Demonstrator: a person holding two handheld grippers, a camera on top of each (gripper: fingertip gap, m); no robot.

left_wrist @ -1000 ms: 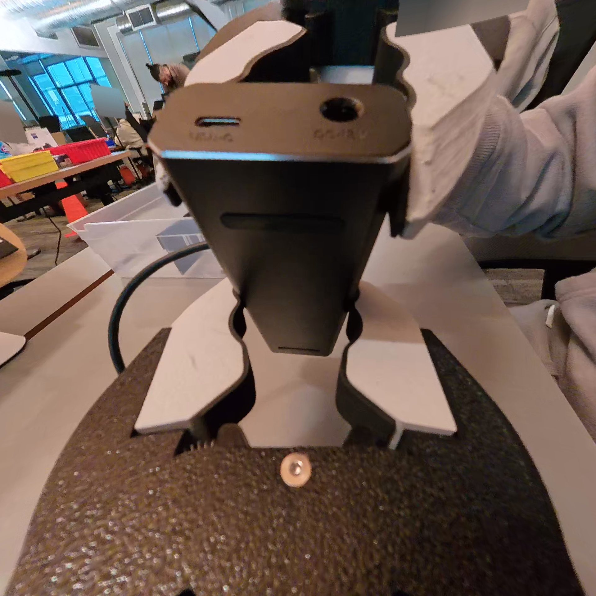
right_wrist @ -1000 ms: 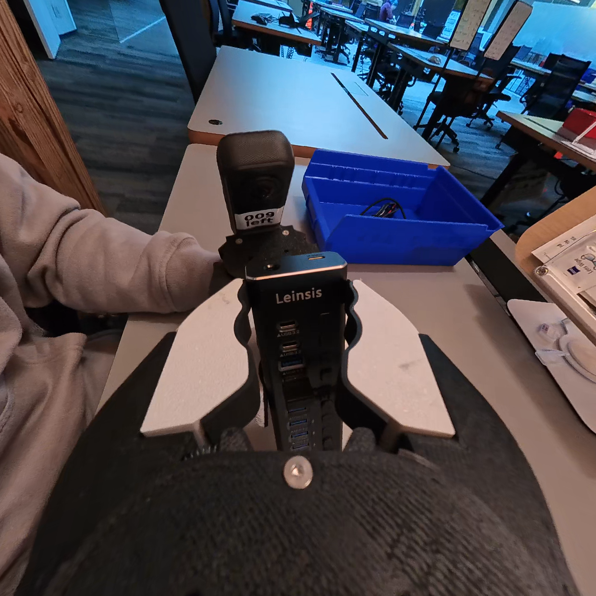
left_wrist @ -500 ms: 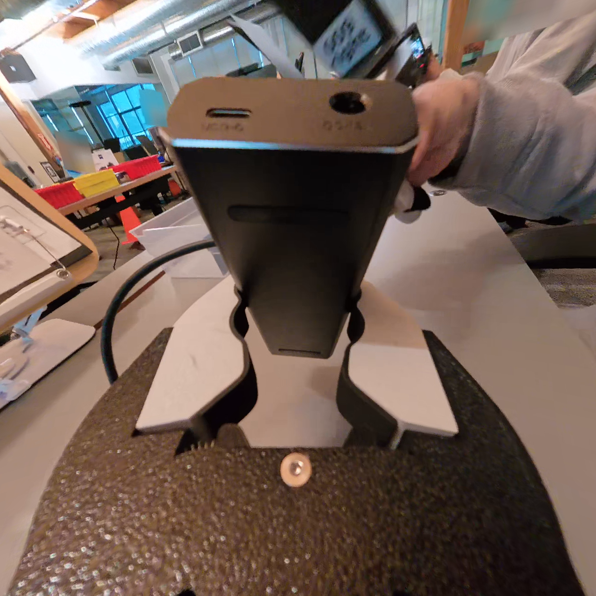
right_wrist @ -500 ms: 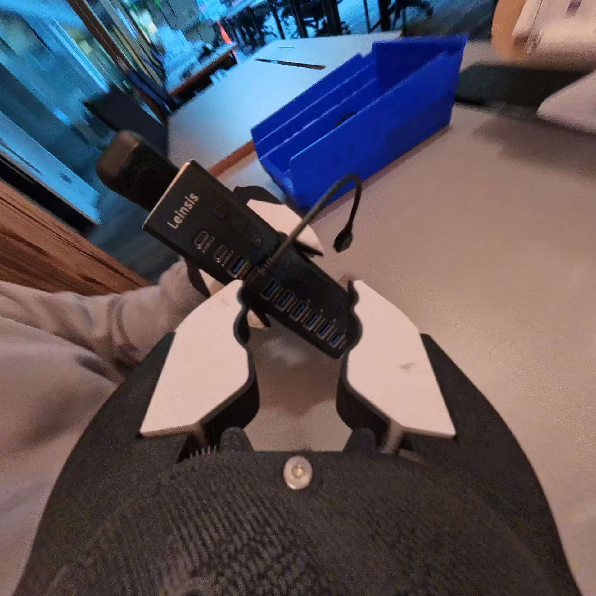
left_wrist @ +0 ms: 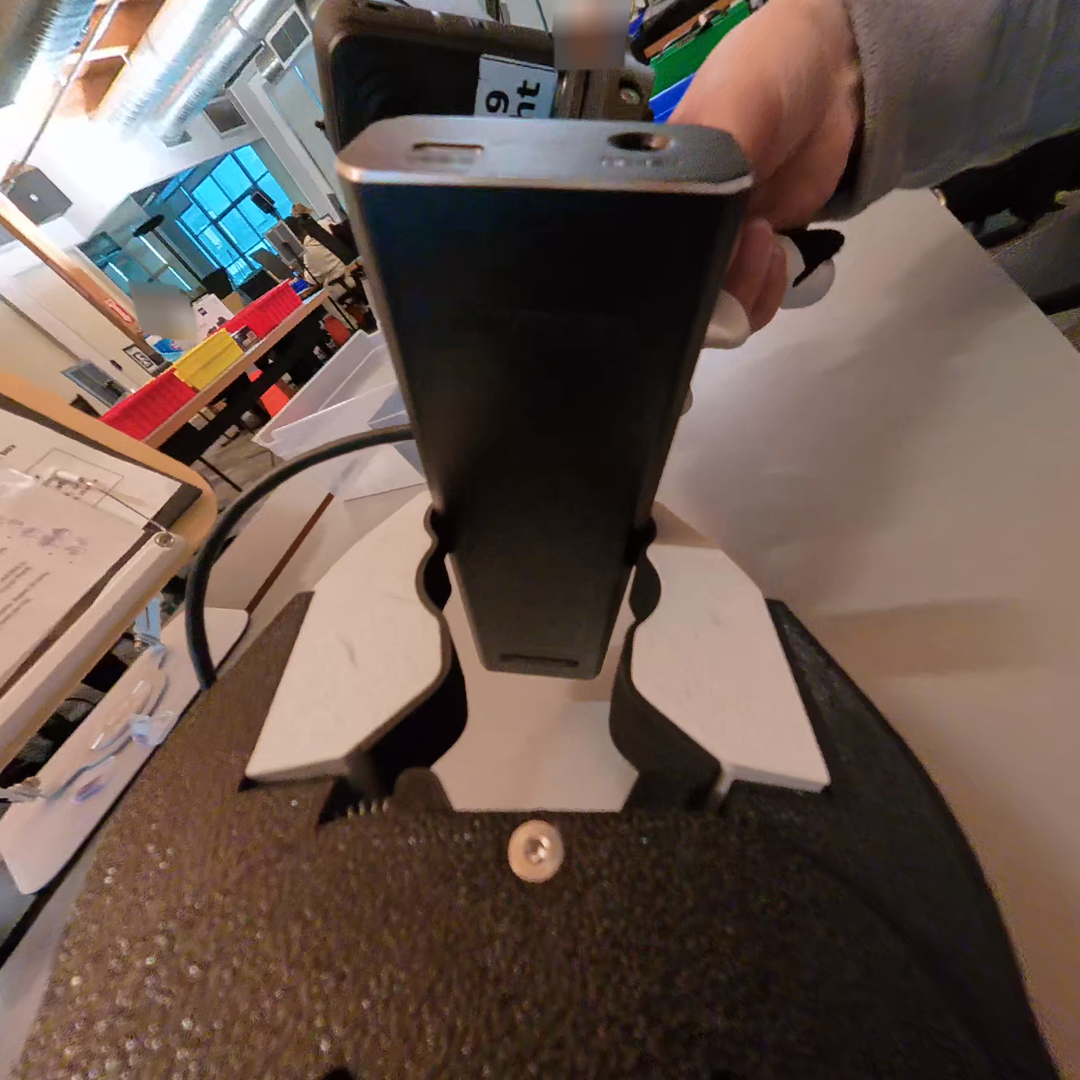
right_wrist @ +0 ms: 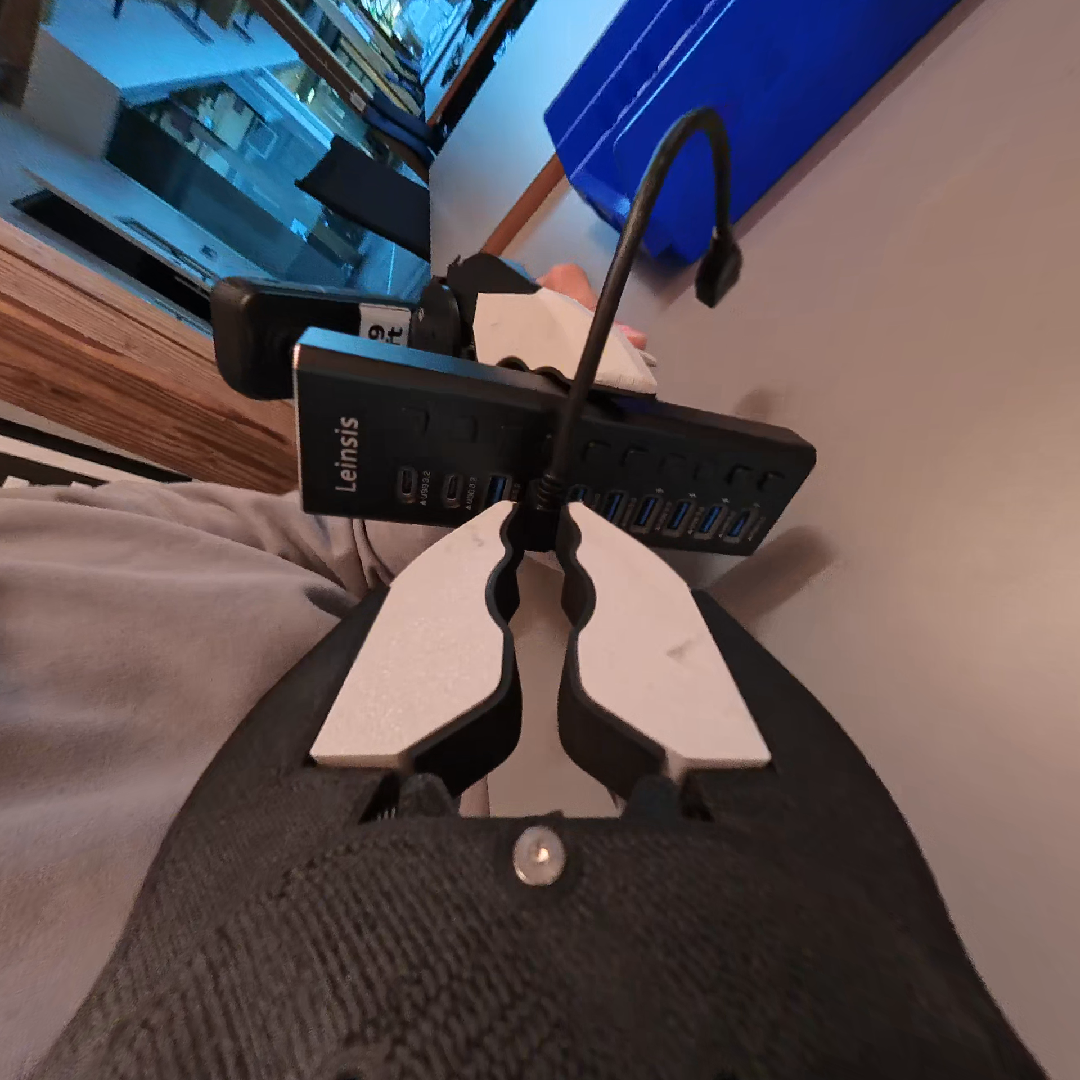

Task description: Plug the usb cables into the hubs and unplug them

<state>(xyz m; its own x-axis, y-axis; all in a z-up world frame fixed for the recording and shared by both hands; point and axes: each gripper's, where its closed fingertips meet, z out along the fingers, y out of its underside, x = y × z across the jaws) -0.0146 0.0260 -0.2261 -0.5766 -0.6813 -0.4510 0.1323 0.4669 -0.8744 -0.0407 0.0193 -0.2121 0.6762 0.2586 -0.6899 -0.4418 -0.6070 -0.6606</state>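
Your left gripper (left_wrist: 540, 540) clamps the black hub (left_wrist: 543, 374) by its long edges and holds it up off the table (left_wrist: 876, 497), plain back face toward the camera, end face with two ports at the top. Your right gripper (right_wrist: 536, 529) is pinched narrow on the plug of the black usb cable (right_wrist: 625, 245), which sits at a port near the middle of the hub's row; whether it is fully seated is not clear. The cable arcs up and over, and its free connector (right_wrist: 717, 274) hangs in the air above the table. In the right wrist view the port face shows a row of blue sockets and buttons.

The surface is a plain pale-grey tabletop. A blue bin (right_wrist: 760, 105) sits on it far right. In the left wrist view a white tray (left_wrist: 333, 409) stands on the far side, and a board with papers (left_wrist: 76, 526) lies at left. Beyond, an open office: tables with red bins (left_wrist: 152, 403) and yellow bins (left_wrist: 207, 359), big windows (left_wrist: 234, 193), exposed ceiling ducts (left_wrist: 222, 70).
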